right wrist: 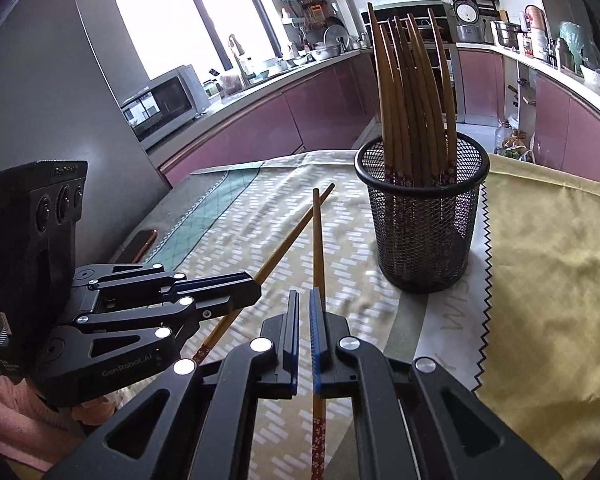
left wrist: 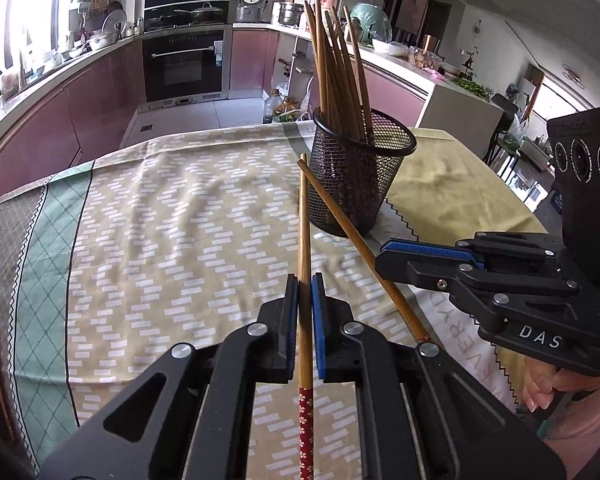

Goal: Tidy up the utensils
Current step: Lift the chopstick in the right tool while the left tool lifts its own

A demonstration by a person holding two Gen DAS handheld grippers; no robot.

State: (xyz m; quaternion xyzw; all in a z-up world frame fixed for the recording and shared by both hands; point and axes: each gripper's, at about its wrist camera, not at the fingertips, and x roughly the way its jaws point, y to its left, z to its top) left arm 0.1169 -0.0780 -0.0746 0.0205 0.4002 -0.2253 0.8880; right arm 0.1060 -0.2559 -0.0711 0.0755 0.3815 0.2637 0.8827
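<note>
A black mesh holder (left wrist: 360, 176) (right wrist: 424, 220) stands on the table with several wooden chopsticks (left wrist: 336, 72) (right wrist: 412, 96) upright in it. My left gripper (left wrist: 305, 280) is shut on a wooden chopstick (left wrist: 303, 220) with a red floral end, its tip pointing toward the holder. My right gripper (right wrist: 305, 296) is shut on another such chopstick (right wrist: 318, 240). The two held chopsticks cross near their tips just in front of the holder. Each gripper shows in the other's view: the right (left wrist: 384, 256), the left (right wrist: 256, 290).
The table wears a patterned beige and green cloth (left wrist: 160, 220) and a yellow cloth (right wrist: 548, 280) to the right. A dark phone (right wrist: 144, 242) lies at the table's left edge. Kitchen counters and an oven (left wrist: 184, 64) lie beyond.
</note>
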